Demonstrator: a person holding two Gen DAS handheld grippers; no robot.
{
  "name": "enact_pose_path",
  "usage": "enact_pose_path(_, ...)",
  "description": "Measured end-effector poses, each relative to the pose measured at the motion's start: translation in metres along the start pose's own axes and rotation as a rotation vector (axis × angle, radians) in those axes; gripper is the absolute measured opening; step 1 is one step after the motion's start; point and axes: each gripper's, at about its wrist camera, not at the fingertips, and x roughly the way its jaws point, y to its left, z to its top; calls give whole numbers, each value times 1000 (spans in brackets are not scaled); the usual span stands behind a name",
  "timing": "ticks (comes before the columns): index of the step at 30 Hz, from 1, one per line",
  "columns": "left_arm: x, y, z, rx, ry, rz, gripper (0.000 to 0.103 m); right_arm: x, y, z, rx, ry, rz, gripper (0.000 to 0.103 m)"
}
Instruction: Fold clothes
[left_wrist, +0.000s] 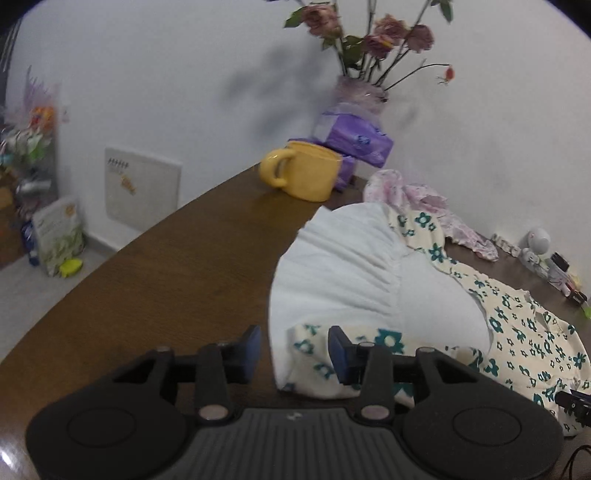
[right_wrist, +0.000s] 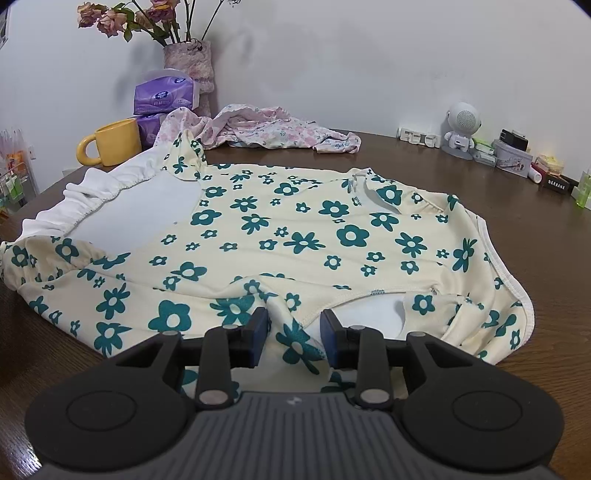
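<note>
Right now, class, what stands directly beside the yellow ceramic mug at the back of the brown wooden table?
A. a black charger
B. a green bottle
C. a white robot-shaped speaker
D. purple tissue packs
D: the purple tissue packs stand stacked right next to the yellow ceramic mug; the other items sit far along the brown wooden table.

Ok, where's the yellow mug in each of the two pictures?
Left wrist view: the yellow mug sits upper middle, on the table's far edge, handle pointing left.
Right wrist view: the yellow mug is at the left, behind the flowered garment, handle also pointing left.
Shared landmark: the purple tissue pack stands just behind the mug in both, below the vase of flowers.
</note>
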Motion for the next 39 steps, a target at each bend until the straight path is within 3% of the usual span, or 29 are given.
enact_pose_path(3, 7, 1, -1, -8, 51, -7, 39, 0, 0, 0, -5, -2, -3, 30)
enact_pose_path(6, 11, -6, -3, 33, 49, -4, 34, -1, 1, -1, -8, -7, -5, 30)
enact_pose_path(8, 16, -13, -5, 88, 47, 9, 3, -1, 1, -1, -9, -11, -7, 30)
enact_pose_path(14, 26, -26, -1, 207, -32, 115, 1, -1, 1, -2, -8, -16, -4, 30)
enact_pose_path(21, 22, -12, 6, 143, -39, 105, 5, -1, 1, -4, -10, -25, -3, 30)
enact_pose_path(24, 11, -2, 8, 97, -43, 114, 18, -2, 1, -4, -12, -28, -2, 31)
enact_pose_path(31, 19, -8, 6, 155, 34, 52, 23, -2, 2, -5, -14, -35, -5, 32)
enact_pose_path(34, 30, -14, 6, 184, 38, 56, 19, -3, 2, -5, -11, -35, -5, 32)
enact_pose_path(35, 31, -16, 5, 195, 33, 63, 3, -3, 2, -5, -11, -35, -5, 32)
enact_pose_path(39, 37, -21, 5, 232, 11, 81, 1, -2, 1, -5, -11, -35, -4, 32)
